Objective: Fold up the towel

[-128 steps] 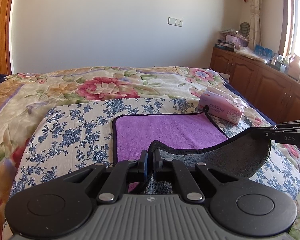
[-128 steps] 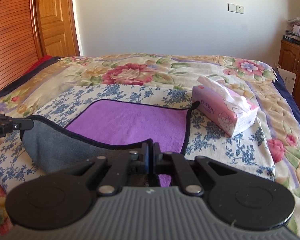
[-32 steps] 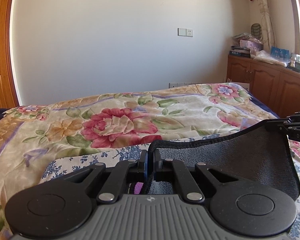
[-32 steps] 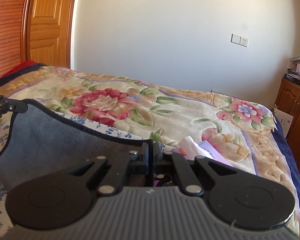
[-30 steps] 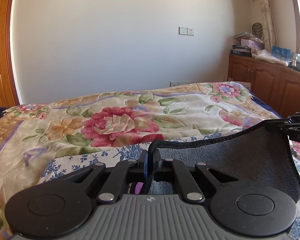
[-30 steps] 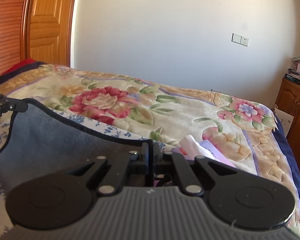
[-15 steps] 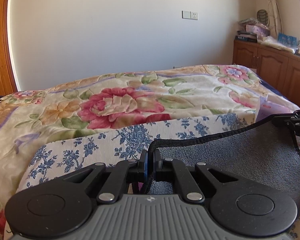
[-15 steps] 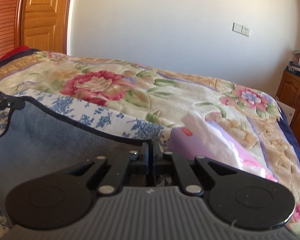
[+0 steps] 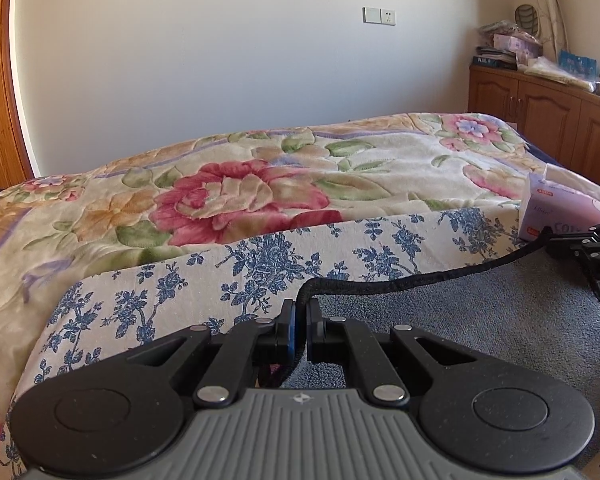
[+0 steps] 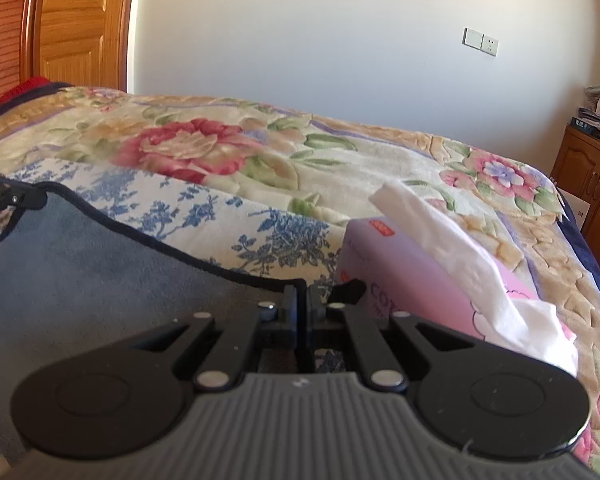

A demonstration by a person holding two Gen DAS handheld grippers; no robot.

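Observation:
The towel (image 9: 480,320) shows its grey side with a black hem; its purple side is hidden. My left gripper (image 9: 300,312) is shut on the hem at one corner. My right gripper (image 10: 302,300) is shut on the hem at the other corner. The hem stretches between them, low over the blue-flowered cloth (image 9: 260,264). The towel (image 10: 80,272) fills the left of the right wrist view. The right gripper's tip (image 9: 580,240) shows at the right edge of the left wrist view; the left gripper's tip (image 10: 4,200) shows at the left edge of the right wrist view.
A pink tissue box (image 10: 420,292) with a white tissue sticking out lies just right of the towel; it also shows in the left wrist view (image 9: 556,212). The flowered bedspread (image 9: 240,192) runs to the far wall. Wooden cabinets (image 9: 540,120) stand at right, a wooden door (image 10: 80,20) at left.
Both grippers have carried the held hem forward over the purple part and down toward the bed. The purple side is now covered. The tissue box is closer.

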